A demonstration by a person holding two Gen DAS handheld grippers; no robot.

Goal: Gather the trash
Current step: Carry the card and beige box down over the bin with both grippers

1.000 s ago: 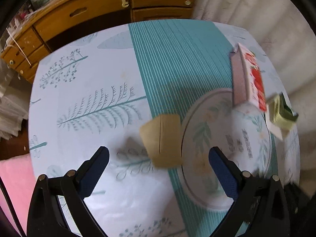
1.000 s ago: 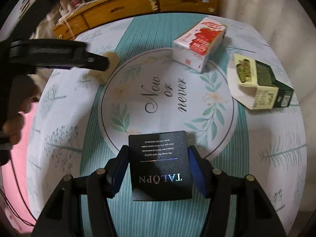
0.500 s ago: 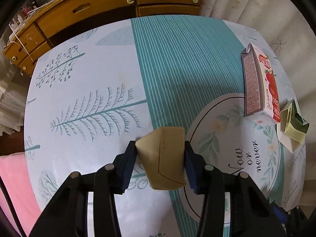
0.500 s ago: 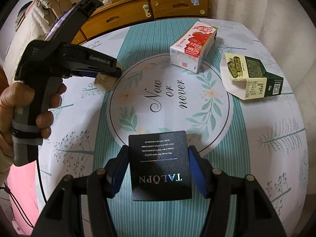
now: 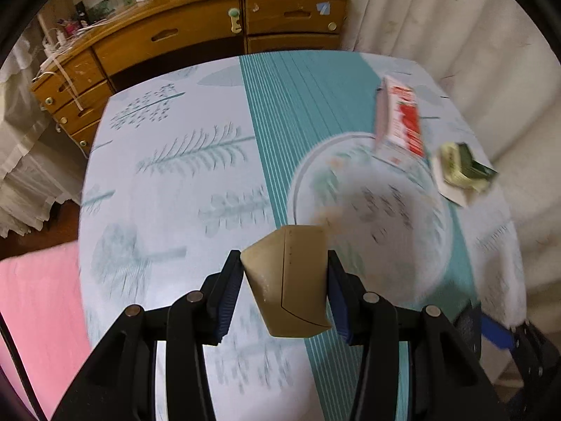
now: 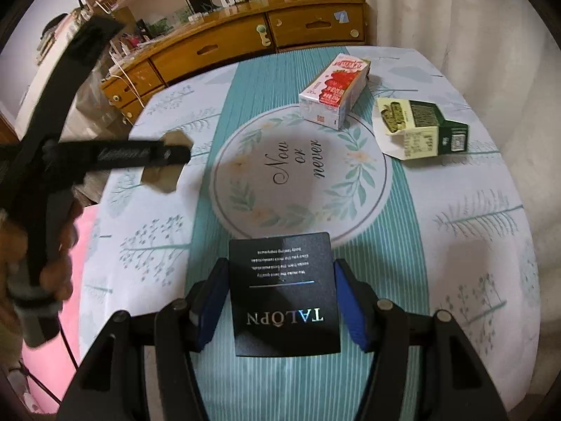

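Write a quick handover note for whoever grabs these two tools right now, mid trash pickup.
Left tool: shut on the tan box, lifted off the table.
Right tool: shut on the black TALOPN box.
On the table: red strawberry carton lying on its side at the printed circle's far edge, and the opened green carton to its right.
Done: two pieces picked up.
Left: bin both, then collect the two cartons. No bin is in view.
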